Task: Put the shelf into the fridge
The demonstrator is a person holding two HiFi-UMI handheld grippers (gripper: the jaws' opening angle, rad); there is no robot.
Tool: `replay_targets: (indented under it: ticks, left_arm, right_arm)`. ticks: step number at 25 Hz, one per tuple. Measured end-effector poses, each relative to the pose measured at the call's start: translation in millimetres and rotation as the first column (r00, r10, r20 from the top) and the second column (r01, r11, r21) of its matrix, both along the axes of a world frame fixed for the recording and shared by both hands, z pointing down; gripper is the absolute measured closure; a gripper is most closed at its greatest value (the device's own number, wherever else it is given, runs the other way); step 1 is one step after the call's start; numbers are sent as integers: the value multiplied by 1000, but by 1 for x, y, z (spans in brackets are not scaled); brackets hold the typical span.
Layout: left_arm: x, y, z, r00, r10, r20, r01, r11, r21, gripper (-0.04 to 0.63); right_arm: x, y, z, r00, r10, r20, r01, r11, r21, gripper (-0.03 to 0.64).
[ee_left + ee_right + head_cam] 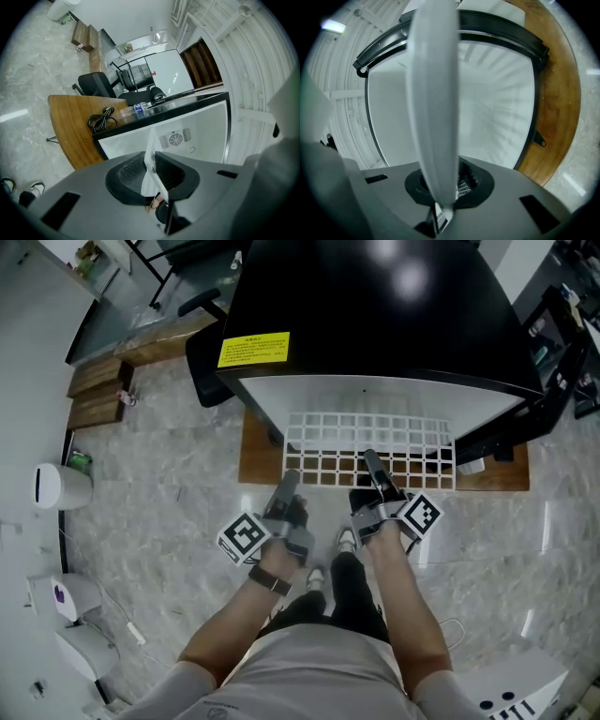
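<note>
At the fridge's (375,315) open front, the white wire shelf (370,448) lies flat, its far part already inside the white cabinet and its near edge sticking out towards me. I have both tools on that near edge. My left gripper (286,486) is clamped on the shelf's rim towards the fridge's left side. In the left gripper view its pads (136,176) are pressed on the thin white edge (151,154). My right gripper (370,463) grips nearer the fridge's middle, and in the right gripper view the jaws are squeezed onto a white bar of the shelf (433,93) that runs straight up the frame.

As for writing, a yellow label (253,349) sits on the fridge's black top near its front left corner. It carries lines of dark print that I cannot read at this size. Each gripper's cube shows a black-and-white square marker, left (246,537) and right (422,515).

In the left gripper view, a round fan grille (177,138) sits in the fridge's white back wall. A clear bottle (133,109) with a blue band lies just beside the fridge's black edge, its print too small to make out. A coiled black cable (99,119) rests on the wooden board (258,451) under the fridge.
</note>
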State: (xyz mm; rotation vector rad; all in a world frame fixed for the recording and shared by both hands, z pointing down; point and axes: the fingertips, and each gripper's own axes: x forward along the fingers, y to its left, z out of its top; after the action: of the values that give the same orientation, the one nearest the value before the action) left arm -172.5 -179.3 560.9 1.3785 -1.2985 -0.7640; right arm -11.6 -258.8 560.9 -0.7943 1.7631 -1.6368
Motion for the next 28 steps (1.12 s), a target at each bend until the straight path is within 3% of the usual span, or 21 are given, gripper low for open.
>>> replay_targets:
  ticks: [10,14,28]
  left_arm:
    - [-4,-35,-4,1000,-8,30,7,999,37,534]
    - [-9,-41,-1,998,-19,56,18,1000,18,533]
    - [-13,-87,-4,997,-40,69,37,999,37,533]
  right_arm:
    - [-9,-35,-1,1000,-10,1,10,1000,-6,572]
    - [-11,-42,-1,1000,-13,-4,13,1000,-7,572]
    - [-17,-89,-3,1000,-6,-11,6,1000,0,572]
